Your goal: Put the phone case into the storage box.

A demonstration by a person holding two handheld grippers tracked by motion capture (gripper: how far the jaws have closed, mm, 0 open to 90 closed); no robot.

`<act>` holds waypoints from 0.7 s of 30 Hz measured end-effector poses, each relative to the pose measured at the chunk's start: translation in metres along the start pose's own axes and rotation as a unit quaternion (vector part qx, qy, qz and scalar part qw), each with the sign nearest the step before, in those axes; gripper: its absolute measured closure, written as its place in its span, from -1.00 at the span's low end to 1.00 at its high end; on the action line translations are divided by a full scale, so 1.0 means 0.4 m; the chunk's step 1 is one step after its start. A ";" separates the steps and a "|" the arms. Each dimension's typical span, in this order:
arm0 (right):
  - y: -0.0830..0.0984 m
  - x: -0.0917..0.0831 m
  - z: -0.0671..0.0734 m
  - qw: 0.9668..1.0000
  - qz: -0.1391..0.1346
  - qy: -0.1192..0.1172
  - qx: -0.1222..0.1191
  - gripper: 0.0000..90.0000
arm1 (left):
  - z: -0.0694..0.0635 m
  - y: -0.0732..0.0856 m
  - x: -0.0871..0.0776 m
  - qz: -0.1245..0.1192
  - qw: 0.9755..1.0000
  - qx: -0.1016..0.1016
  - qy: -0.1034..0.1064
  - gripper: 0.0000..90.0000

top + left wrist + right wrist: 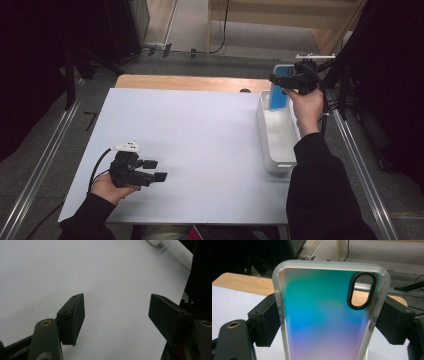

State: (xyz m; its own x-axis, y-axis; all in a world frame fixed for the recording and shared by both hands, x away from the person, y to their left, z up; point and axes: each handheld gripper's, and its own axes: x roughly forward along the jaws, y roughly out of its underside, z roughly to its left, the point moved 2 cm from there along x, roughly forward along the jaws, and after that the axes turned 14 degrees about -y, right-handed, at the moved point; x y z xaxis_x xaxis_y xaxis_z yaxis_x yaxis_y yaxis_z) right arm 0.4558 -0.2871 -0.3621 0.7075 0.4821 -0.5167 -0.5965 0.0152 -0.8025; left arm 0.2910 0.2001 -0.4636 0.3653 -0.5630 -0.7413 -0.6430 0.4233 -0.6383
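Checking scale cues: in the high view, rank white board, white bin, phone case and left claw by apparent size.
1. white board
2. white bin
3. phone case and left claw: look similar; the case is held raised above the bin by the right claw, so unranked.

White tabletop (200, 150) on wooden bench (185, 82), flanked by metal rails (40, 170). Grey floor (200, 30) w/ cables seen beyond tongs; pale wood furniture (280, 15) at rear; dark curtains (30, 60) either side.
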 end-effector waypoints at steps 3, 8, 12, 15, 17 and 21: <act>-0.010 0.007 -0.004 1.000 0.001 0.009 -0.002 -0.67 | 0.001 0.001 0.000 -0.005 1.000 -0.004 -0.001 -0.35; -0.021 0.019 -0.016 1.000 -0.004 0.018 0.005 -0.67 | 0.001 0.000 0.001 -0.002 1.000 -0.002 0.001 -0.36; -0.027 0.028 -0.027 0.999 -0.008 0.031 0.002 -0.67 | 0.001 0.000 0.001 -0.003 1.000 -0.003 0.001 -0.36; -0.024 0.039 -0.033 0.999 -0.010 0.035 0.009 -0.67 | 0.001 0.000 0.002 -0.002 1.000 -0.001 0.001 -0.36; -0.022 0.047 -0.037 0.999 -0.012 0.039 0.011 -0.67 | 0.001 0.000 0.001 -0.002 1.000 -0.002 0.000 -0.35; -0.019 0.060 -0.040 0.999 -0.019 0.044 0.011 -0.67 | 0.002 0.000 0.001 0.000 1.000 -0.001 0.001 -0.35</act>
State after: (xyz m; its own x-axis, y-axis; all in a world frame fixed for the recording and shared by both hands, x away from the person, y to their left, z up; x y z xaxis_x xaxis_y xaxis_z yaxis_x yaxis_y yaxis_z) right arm 0.4833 -0.2899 -0.3730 0.7605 0.4014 -0.5104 -0.5755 0.0527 -0.8161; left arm 0.2916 0.2002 -0.4641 0.3637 -0.5653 -0.7404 -0.6435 0.4222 -0.6385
